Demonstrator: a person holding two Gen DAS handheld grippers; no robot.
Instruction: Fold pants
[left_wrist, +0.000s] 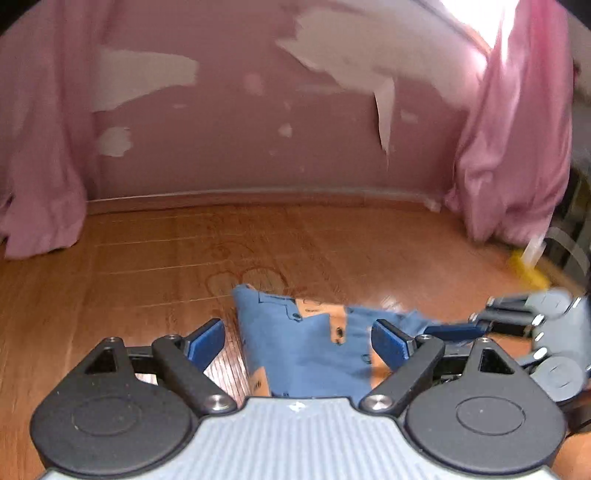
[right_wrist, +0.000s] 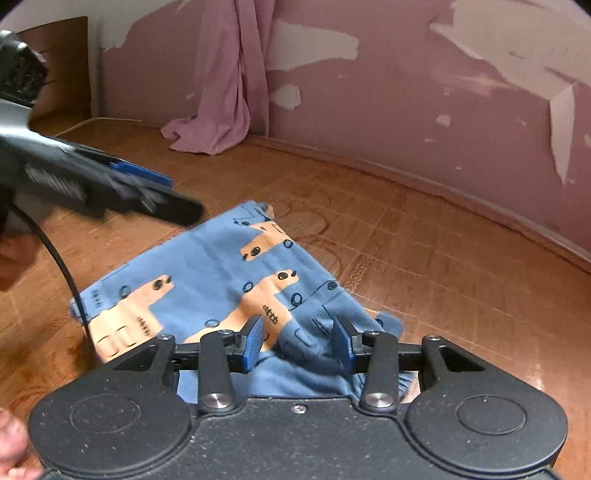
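Pants (right_wrist: 221, 266), blue with orange vehicle print, lie folded into a compact bundle on the wooden floor (right_wrist: 424, 266), well out from the peeling pink wall (right_wrist: 406, 110). In the right wrist view the bundle's long axis runs diagonally, from the near-left corner up to a far corner that points toward the wall and the pink curtain (right_wrist: 229, 81); the near-right edge is bunched and rumpled rather than flat. Right gripper (right_wrist: 301, 343) hangs low over that rumpled edge with its jaws spread apart, blue pads either side of the cloth, nothing pinched between them. Left gripper (left_wrist: 297, 341) is likewise spread wide, jaws apart, with the pants showing in the gap below it; whether its pads touch the fabric is hard to tell, the frame is blurred. From the right wrist view the left gripper comes in from the left above the bundle's far-left edge, motion-blurred, with a black cable (right_wrist: 62, 273) trailing down across the cloth. From the left wrist view the right gripper sits at the right edge, near a second pink curtain (left_wrist: 517, 147).
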